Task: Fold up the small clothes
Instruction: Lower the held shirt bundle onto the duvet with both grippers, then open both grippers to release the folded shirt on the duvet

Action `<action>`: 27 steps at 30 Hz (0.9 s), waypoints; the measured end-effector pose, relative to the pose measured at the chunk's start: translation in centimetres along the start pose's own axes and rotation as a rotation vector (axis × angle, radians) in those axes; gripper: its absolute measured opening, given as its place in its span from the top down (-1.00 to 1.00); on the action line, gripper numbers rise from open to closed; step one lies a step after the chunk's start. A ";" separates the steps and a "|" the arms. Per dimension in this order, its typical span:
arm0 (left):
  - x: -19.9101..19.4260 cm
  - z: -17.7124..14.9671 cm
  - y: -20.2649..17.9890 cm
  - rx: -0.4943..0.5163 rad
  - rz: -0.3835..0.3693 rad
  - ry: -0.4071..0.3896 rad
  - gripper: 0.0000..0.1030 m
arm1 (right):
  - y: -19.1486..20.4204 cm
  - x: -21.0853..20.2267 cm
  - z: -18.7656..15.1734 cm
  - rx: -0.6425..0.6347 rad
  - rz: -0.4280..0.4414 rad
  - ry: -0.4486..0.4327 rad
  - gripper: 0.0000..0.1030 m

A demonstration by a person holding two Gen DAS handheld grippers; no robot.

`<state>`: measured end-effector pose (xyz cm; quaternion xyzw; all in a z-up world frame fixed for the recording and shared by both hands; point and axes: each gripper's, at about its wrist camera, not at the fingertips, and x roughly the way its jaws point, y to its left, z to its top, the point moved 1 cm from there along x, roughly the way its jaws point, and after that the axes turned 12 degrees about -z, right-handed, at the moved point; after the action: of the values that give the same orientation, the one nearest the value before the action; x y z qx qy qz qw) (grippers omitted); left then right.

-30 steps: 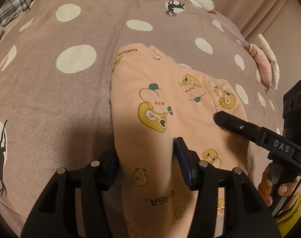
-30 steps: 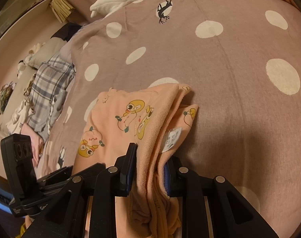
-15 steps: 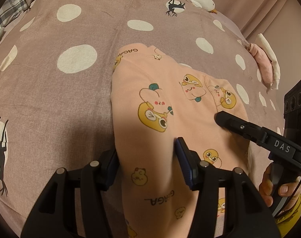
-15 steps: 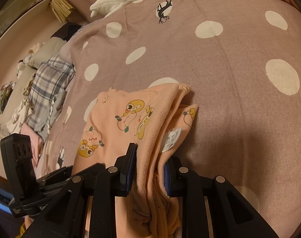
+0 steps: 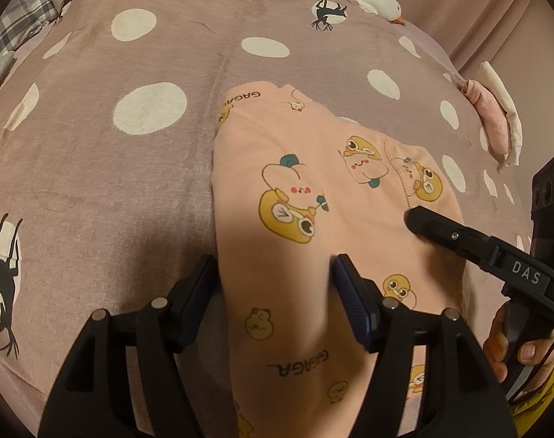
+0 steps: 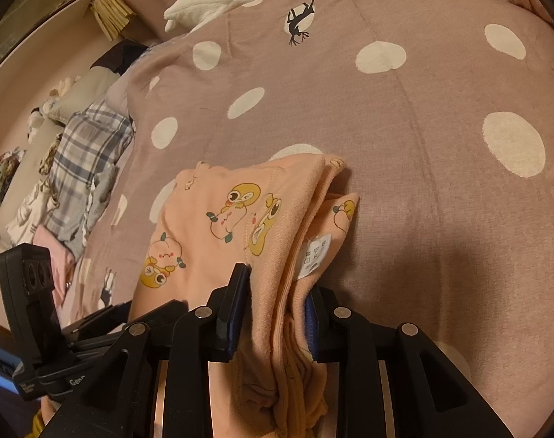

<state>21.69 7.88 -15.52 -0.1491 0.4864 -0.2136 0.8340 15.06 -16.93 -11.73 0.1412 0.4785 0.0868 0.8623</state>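
Peach garment (image 5: 313,241) on bed (image 5: 131,182): soft, light, limp, layers slip. Left hand-held gripper (image 5: 273,292) just opening, straddling near fold, released. Right hand-held gripper (image 6: 277,314) clenched on stacked right edge; best hold there.

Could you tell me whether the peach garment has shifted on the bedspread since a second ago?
No. The peach garment keeps its top edge beside the same white dot on the bedspread.
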 end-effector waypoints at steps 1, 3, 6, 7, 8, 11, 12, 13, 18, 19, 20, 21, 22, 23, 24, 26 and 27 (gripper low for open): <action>0.0 0.0 0.0 0.000 0.003 0.000 -0.32 | 0.0 0.0 0.0 0.000 0.000 0.000 0.49; 0.0 0.0 0.0 0.000 0.013 0.000 -0.35 | 0.0 0.0 0.0 -0.001 -0.002 0.000 0.48; -0.1 0.0 0.0 -0.002 0.018 0.000 -0.37 | 0.0 -0.1 0.0 -0.003 -0.008 -0.002 0.46; -0.2 0.0 0.0 -0.004 0.020 0.000 -0.38 | 0.1 -0.1 0.0 -0.005 -0.013 -0.005 0.44; -0.1 -0.1 0.0 -0.004 0.023 0.000 -0.41 | 0.1 -0.1 0.0 -0.006 -0.017 -0.006 0.41; -0.2 -0.1 0.0 -0.007 0.031 -0.001 -0.45 | 0.1 -0.1 0.0 -0.001 -0.025 -0.006 0.35; -0.2 -0.1 -0.1 -0.008 0.033 -0.001 -0.45 | 0.0 -0.2 0.0 0.000 -0.027 -0.007 0.35; -0.3 -0.2 -0.1 -0.008 0.034 -0.001 -0.46 | 0.0 -0.2 0.0 0.001 -0.027 -0.008 0.35; -0.4 -0.4 -0.1 -0.012 0.047 -0.003 -0.52 | -0.1 -0.4 -0.1 -0.003 -0.035 -0.012 0.34; -0.4 -0.4 0.0 -0.012 0.048 -0.002 -0.53 | 0.0 -0.5 -0.2 -0.003 -0.037 -0.013 0.34; -0.4 -0.4 0.0 -0.011 0.051 -0.002 -0.53 | 0.0 -0.5 -0.2 -0.003 -0.038 -0.014 0.34; -0.4 -0.4 -0.1 -0.011 0.053 -0.002 -0.54 | 0.0 -0.5 -0.2 -0.002 -0.038 -0.014 0.34; -0.5 -0.4 0.0 -0.011 0.056 -0.001 -0.55 | 0.0 -0.5 -0.2 -0.002 -0.038 -0.014 0.34; -0.4 -0.4 -0.1 -0.010 0.058 0.001 -0.55 | 0.0 -0.5 -0.2 -0.001 -0.039 -0.014 0.34; -0.4 -0.4 -0.2 -0.010 0.059 0.001 -0.55 | 0.0 -0.5 -0.2 0.000 -0.040 -0.015 0.34; -0.4 -0.3 -0.2 -0.010 0.063 0.002 -0.55 | 0.0 -0.6 -0.2 0.001 -0.042 -0.015 0.34; -0.4 -0.4 -0.2 -0.011 0.064 0.003 -0.55 | 0.1 -0.6 -0.2 0.001 -0.043 -0.015 0.34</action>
<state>21.15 7.92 -15.29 -0.1376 0.4932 -0.1844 0.8389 14.55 -17.01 -11.30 0.1319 0.4749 0.0668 0.8676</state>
